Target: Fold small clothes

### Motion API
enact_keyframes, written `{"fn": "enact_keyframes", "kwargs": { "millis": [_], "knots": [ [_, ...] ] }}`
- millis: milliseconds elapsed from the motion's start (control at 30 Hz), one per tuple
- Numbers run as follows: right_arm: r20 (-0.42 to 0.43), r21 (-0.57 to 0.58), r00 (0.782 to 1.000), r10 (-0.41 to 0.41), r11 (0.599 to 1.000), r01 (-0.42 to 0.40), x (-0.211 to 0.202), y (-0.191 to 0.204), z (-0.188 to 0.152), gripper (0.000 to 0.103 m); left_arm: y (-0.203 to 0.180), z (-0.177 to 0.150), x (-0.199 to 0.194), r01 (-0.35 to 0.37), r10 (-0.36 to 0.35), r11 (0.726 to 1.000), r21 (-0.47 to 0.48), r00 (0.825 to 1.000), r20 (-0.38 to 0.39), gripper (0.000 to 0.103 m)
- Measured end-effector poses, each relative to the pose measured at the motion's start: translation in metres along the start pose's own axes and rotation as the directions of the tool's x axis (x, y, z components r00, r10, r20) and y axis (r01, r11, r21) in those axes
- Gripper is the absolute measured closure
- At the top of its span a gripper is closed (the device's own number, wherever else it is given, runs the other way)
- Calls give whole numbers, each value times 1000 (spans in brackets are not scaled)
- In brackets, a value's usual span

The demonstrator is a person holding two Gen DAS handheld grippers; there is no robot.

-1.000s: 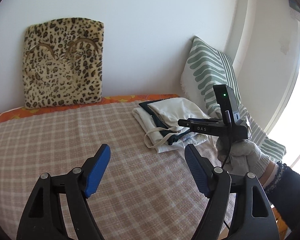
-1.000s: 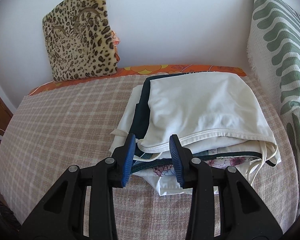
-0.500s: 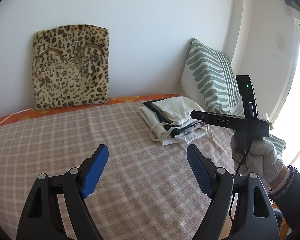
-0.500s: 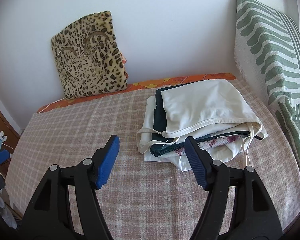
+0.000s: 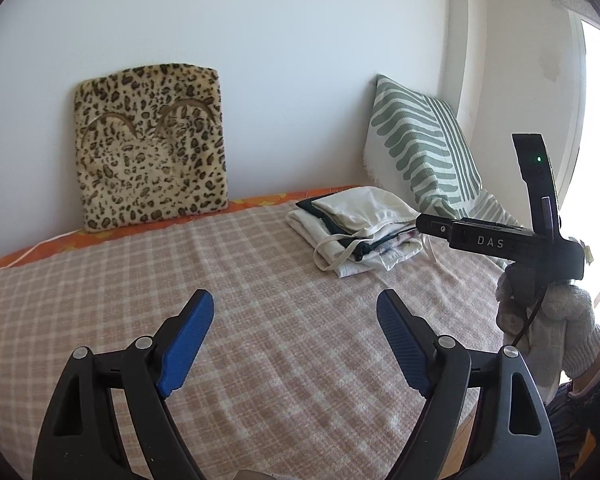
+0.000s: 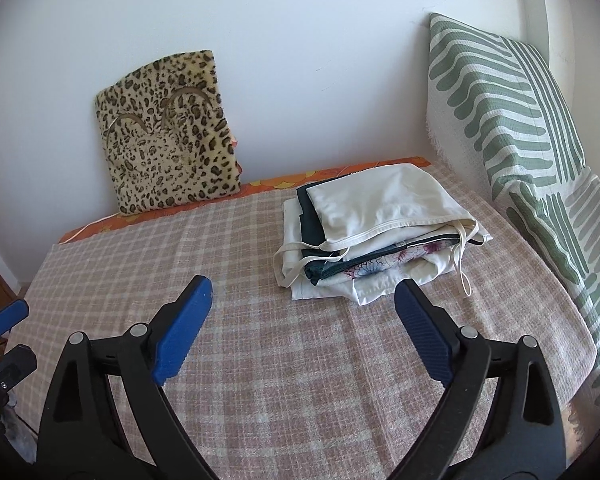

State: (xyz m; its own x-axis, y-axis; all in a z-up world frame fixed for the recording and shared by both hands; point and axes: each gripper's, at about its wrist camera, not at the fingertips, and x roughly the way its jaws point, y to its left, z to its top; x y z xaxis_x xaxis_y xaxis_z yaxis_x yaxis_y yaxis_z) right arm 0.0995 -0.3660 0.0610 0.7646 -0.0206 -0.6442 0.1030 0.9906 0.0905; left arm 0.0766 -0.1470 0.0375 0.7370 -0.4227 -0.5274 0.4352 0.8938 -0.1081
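Both grippers have drawn back from the clothes since a second ago; right gripper [image 6: 303,330], then nearly closed at the stack's front edge, now stands spread wide and empty, above bare checked blanket [image 6: 260,380]. Stack of folded clothes [image 6: 376,236] lies ahead of it and slightly right, apart from both blue pads; cream piece on top, dark green and floral layers below, loose straps trailing off front and right. Left gripper [image 5: 295,340] also wide open, holding nothing; stack [image 5: 360,228] sits well ahead and to its right, near striped green pillow [image 5: 424,160]. Leopard cushion [image 5: 150,144] leans on wall, far left. Gloved right hand [image 5: 552,320] at right edge in the left view.
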Motion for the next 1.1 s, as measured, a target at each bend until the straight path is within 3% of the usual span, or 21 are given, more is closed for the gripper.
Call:
{"fn": "enact_keyframes", "kwargs": {
  "millis": [200, 567, 700, 1100],
  "knots": [
    [9, -6, 999, -36, 999, 36, -12, 12, -15, 5, 6, -7, -5, -37, 37, 999, -11, 999, 31, 16],
    [59, -13, 997, -48, 999, 49, -18, 24, -34, 0, 15, -13, 3, -89, 89, 996, -14, 996, -14, 14],
    [48, -9, 997, -60, 998, 60, -11, 22, -38, 0, 17, -16, 7, -107, 107, 994, -8, 994, -32, 0],
    [49, 27, 996, -73, 997, 72, -6, 15, -39, 0, 20, -26, 13, -137, 137, 991, 12, 989, -63, 1]
  ]
}}
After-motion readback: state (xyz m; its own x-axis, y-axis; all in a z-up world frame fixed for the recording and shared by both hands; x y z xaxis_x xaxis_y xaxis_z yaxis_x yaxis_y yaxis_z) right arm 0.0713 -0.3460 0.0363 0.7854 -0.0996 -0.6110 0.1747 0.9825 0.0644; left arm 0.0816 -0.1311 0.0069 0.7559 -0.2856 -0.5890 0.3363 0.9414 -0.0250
